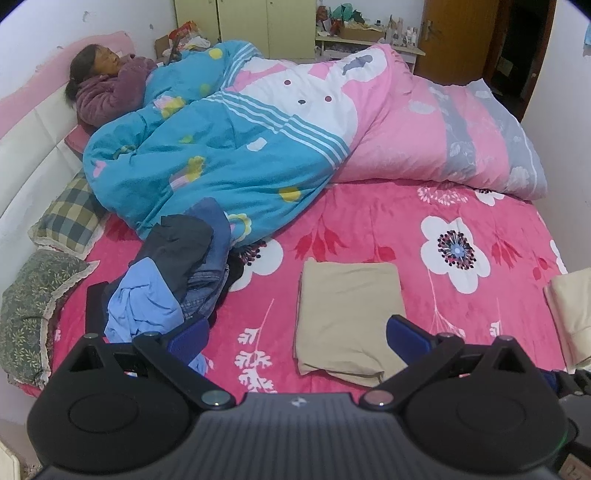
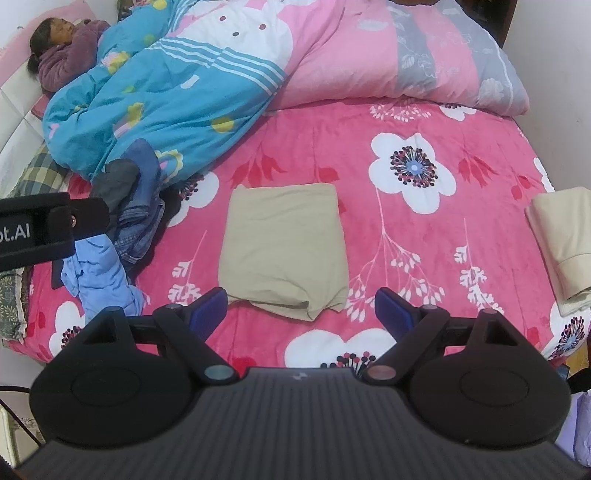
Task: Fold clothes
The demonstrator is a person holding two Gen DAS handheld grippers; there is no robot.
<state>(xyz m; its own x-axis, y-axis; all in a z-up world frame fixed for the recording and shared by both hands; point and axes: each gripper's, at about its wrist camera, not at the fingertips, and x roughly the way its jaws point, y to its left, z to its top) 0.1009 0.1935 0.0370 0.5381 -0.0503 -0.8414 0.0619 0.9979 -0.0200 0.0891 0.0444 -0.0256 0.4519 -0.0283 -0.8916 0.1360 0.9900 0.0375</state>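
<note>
A folded tan garment (image 1: 347, 317) (image 2: 284, 251) lies flat on the pink flowered bedspread (image 1: 424, 266) (image 2: 369, 192). To its left sits a heap of unfolded clothes (image 1: 173, 273) (image 2: 122, 221): light blue, dark grey and denim pieces. A second folded cream garment (image 1: 572, 314) (image 2: 561, 243) rests at the bed's right edge. My left gripper (image 1: 297, 338) hovers open over the near edge of the tan garment, holding nothing. My right gripper (image 2: 301, 310) also stands open and empty just short of the tan garment. The left gripper's body (image 2: 44, 229) shows at the left of the right wrist view.
A person (image 1: 110, 85) (image 2: 66, 51) lies under a blue and pink duvet (image 1: 240, 136) (image 2: 184, 77) across the far half of the bed. Checked and green pillows (image 1: 66, 221) lie at the left by the white headboard (image 1: 26, 155). A cupboard (image 1: 251, 22) and door (image 1: 458, 33) stand beyond.
</note>
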